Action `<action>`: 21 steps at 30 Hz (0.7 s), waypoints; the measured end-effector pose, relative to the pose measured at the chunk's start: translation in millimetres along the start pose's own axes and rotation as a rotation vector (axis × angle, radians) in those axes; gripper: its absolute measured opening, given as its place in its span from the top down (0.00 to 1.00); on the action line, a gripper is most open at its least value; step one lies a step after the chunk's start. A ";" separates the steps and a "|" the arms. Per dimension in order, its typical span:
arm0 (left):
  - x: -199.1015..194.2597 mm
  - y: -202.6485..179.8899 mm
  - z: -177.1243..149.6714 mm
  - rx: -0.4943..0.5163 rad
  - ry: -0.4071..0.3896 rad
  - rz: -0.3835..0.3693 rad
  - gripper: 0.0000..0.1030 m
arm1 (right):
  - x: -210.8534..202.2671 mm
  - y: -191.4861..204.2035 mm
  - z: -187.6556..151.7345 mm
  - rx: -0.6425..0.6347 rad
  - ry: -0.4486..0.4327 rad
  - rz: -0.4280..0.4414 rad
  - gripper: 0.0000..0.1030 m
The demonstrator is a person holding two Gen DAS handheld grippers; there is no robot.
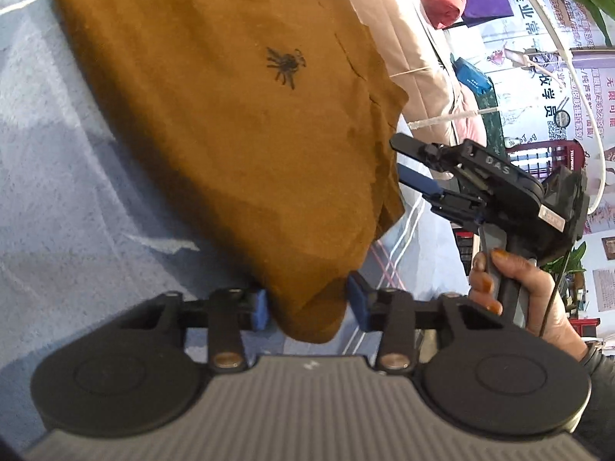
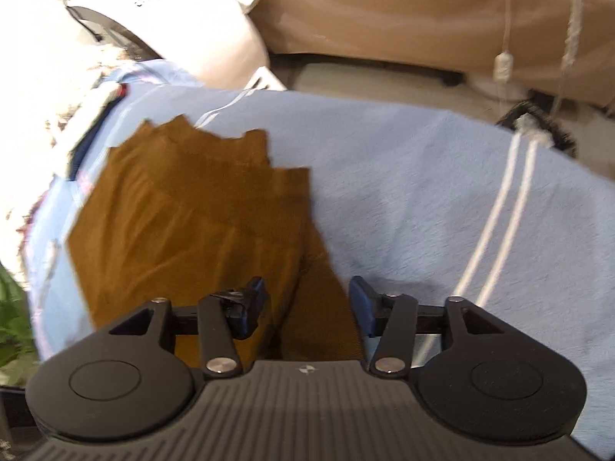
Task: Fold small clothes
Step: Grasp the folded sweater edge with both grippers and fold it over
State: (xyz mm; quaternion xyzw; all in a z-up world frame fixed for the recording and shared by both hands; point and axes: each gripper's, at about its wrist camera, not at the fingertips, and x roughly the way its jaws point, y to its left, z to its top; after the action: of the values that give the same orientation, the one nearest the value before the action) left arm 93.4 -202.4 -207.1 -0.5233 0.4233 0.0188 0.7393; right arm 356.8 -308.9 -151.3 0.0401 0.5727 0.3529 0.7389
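Observation:
A brown garment (image 1: 230,134) with a small black spider print (image 1: 284,67) lies spread on a light-blue towel (image 1: 57,192). Its near corner is bunched between the blue pads (image 1: 261,307) of my left gripper (image 1: 309,305), which press it from both sides. My right gripper (image 1: 401,161), held by a hand (image 1: 538,299), hovers at the garment's right edge with its jaws apart. In the right wrist view the garment (image 2: 184,223) lies folded in layers; a strip of it runs under the gap of the right gripper (image 2: 307,307), whose pads stand wide and clear of the cloth.
The light-blue towel (image 2: 423,192) has white stripes and ends at a drop on the far side. A white appliance (image 2: 153,11) and a brown cover (image 2: 384,7) stand beyond it. Cords (image 2: 503,65) hang at right. Beige bedding (image 1: 415,57) and posters (image 1: 557,77) lie past the garment.

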 end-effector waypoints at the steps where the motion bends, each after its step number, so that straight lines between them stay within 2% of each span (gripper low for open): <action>1: 1.1 0.5 0.0 -0.002 0.001 0.001 0.73 | 1.1 -0.8 -0.5 0.006 0.005 0.017 0.13; 2: 0.9 2.9 0.5 -0.011 0.001 0.006 0.76 | 2.1 -1.3 -0.7 0.007 0.007 0.018 0.13; 3: 1.8 4.9 0.6 -0.027 0.003 0.012 0.85 | 3.1 -1.3 -1.3 0.008 0.007 0.019 0.13; 4: 3.1 5.7 1.0 -0.041 0.004 0.016 0.88 | 4.0 -2.2 -1.6 0.016 0.004 0.024 0.13; 6: 4.2 3.0 2.1 -0.031 -0.001 0.031 0.91 | 4.8 -2.6 -2.1 0.027 -0.003 0.028 0.16; 8: 2.5 -1.8 -0.8 0.004 -0.007 0.046 0.92 | 3.9 -2.5 -3.6 0.023 -0.006 0.007 0.52; 9: 2.8 -2.5 -0.9 0.000 -0.008 0.045 0.92 | 3.9 -3.9 -3.2 0.023 -0.003 -0.022 0.83; 10: 3.2 -2.0 -0.3 -0.016 -0.007 0.042 0.92 | 4.1 -6.9 -3.3 0.040 0.005 -0.031 0.95; 12: 2.8 -0.8 0.7 -0.052 -0.001 0.033 0.93 | 1.6 -13.0 -4.4 0.082 0.005 -0.013 0.96; 21: -5.4 -9.3 11.3 -0.049 0.002 0.005 0.94 | -12.9 4.9 1.1 0.093 -0.033 0.017 0.97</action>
State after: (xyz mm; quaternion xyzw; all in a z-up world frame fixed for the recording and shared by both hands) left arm 101.2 -195.4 -195.5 -0.5403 0.4246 0.0307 0.7258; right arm 354.3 -312.2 -138.1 0.0852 0.5759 0.3315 0.7424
